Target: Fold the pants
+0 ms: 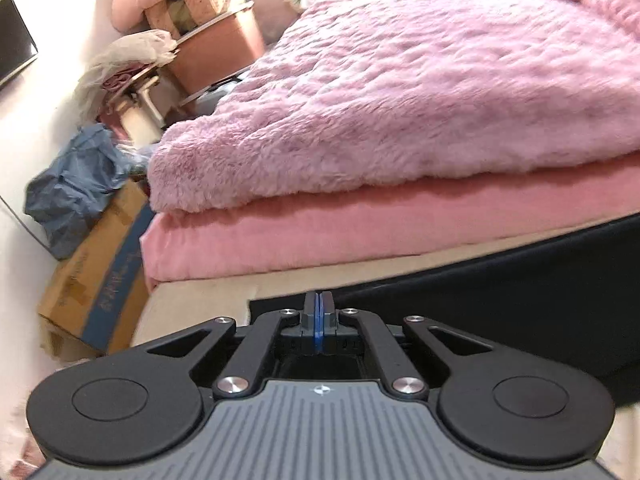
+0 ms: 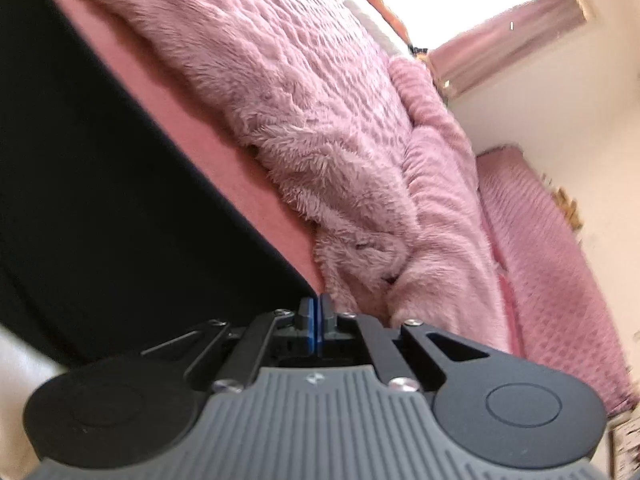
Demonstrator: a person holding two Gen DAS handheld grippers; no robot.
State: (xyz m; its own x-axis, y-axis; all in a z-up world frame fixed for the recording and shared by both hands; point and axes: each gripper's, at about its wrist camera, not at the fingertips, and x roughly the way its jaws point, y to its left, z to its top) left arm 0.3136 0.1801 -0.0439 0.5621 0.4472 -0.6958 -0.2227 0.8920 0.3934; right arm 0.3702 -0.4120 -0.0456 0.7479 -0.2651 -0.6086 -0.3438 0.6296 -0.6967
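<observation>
We had the pants [image 1: 520, 292] stretched between our two grippers, a dark sheet of cloth hanging in front of the bed [image 1: 280, 248] rather than lying on it. The left gripper [image 1: 319, 312] had its fingers pressed together on what looked like a corner of the cloth, and the right gripper [image 2: 316, 312] was pinched the same way at the opposite corner, with no gap showing between the blue pads in either wrist view.

The grips worried us most. Each seemed to bite only the very edge of the fabric, so a tug from either side could have pulled a corner free and let the whole garment drop toward the floor. Both views were tilted and slightly blurred, which suggested motion; swinging the cloth fast could have made it twist or fold unevenly.

The fluffy pink blanket [image 1: 420, 92] was another risk, in our judgement: its deep pile could have caught the pants and dragged them into wrinkles as we laid them down. The cardboard box [image 1: 96, 276] and clutter beside the bed sat near the left gripper's path.
</observation>
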